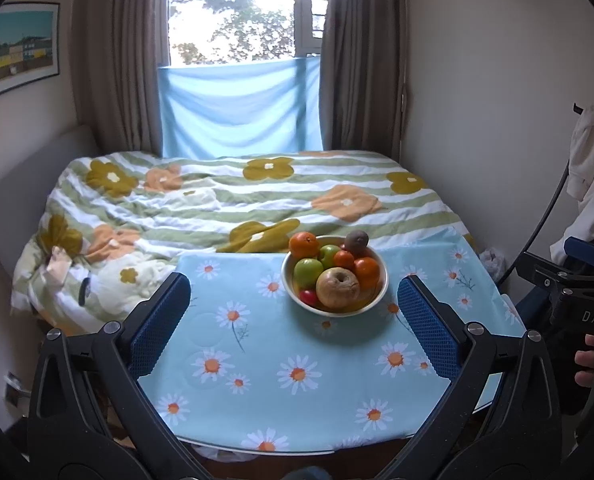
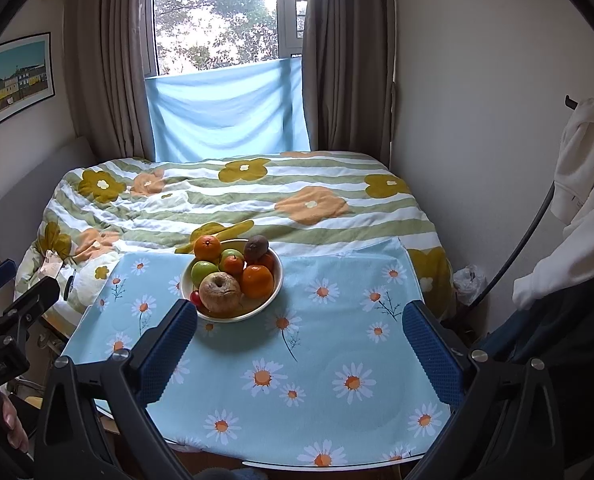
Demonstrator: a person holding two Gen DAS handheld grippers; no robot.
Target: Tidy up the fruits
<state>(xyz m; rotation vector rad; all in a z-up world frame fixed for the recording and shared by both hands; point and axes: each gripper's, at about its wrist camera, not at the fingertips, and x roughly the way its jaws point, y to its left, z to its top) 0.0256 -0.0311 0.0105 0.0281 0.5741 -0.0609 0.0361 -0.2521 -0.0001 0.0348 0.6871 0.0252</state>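
Note:
A white bowl (image 1: pixel 379 290) (image 2: pixel 278 280) of fruit stands at the far middle of the table. It holds a large tan apple (image 1: pixel 337 286) (image 2: pixel 220 291), green apples (image 1: pixel 308 272) (image 2: pixel 204 271), oranges (image 1: pixel 304 245) (image 2: pixel 207 247), a brown kiwi (image 1: pixel 356 240) (image 2: pixel 256 249) and a small red fruit (image 1: pixel 308 297) (image 2: pixel 196 298). My left gripper (image 1: pixel 293 292) is open above the near table, its blue pads (image 1: pixel 159 322) empty, with the bowl between and beyond the tips. My right gripper (image 2: pixel 300 320) is open and empty too, the bowl just past its left fingertip.
The table wears a light blue daisy cloth (image 1: pixel 297 372) (image 2: pixel 317 360). Behind it lies a bed with a flowered striped quilt (image 1: pixel 237 196) (image 2: pixel 237 200) under a curtained window. White clothing (image 2: pixel 585 184) hangs at the right wall. A hand (image 1: pixel 587 366) holds the other gripper at the frame edge.

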